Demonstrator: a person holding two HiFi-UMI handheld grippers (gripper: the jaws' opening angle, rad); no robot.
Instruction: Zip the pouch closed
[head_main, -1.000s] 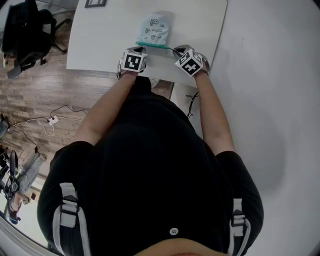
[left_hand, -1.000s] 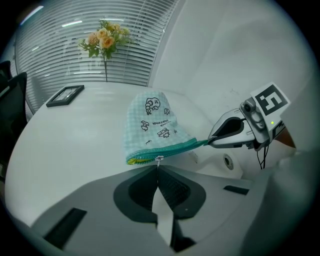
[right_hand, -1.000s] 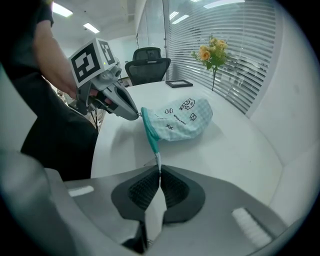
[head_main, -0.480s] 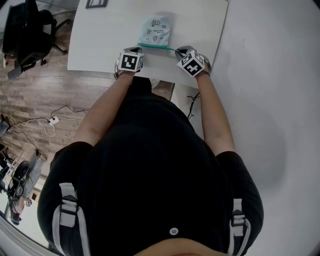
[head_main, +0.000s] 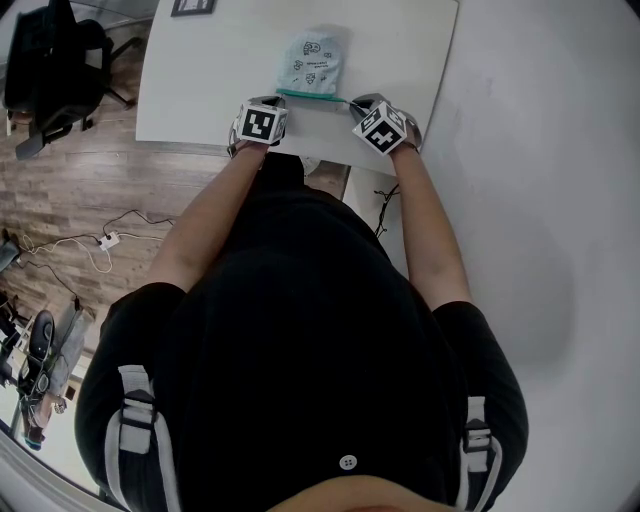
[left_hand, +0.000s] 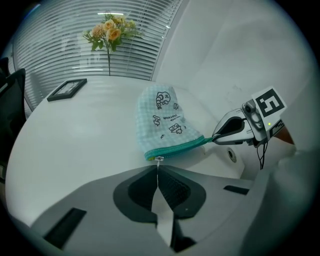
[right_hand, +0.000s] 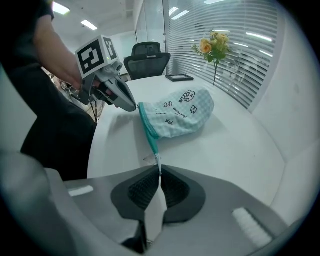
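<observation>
Head view, read from left to right. Saw a black office chair (head_main: 50, 60) on the wooden floor (head_main: 90, 200) at the far left. Then saw the white table (head_main: 200, 90) with a dark picture frame (head_main: 190, 7) at its far edge. Found the left gripper (head_main: 277, 96) at the near edge of the table, touching the left end of the teal zipper strip (head_main: 312, 95). Noted the pouch (head_main: 312, 58), of light blue checked cloth with small drawings, lying flat on the table between the two grippers. Noted also its zipper side turned toward the person. Found the right gripper (head_main: 352, 100) at the other end of the same strip, and saw this strip pulled straight from one gripper to the other.

In the left gripper view, saw the jaws pressed fully together on the small metal zipper pull (left_hand: 159, 160) at the corner of the pouch. Behind, saw flowers (left_hand: 107, 30) standing before the window blinds (left_hand: 60, 55).

In the right gripper view, saw the jaws closed as well, pinching the very tip of the teal zipper strip. Could not tell from any view whether the zipper was fully closed.
</observation>
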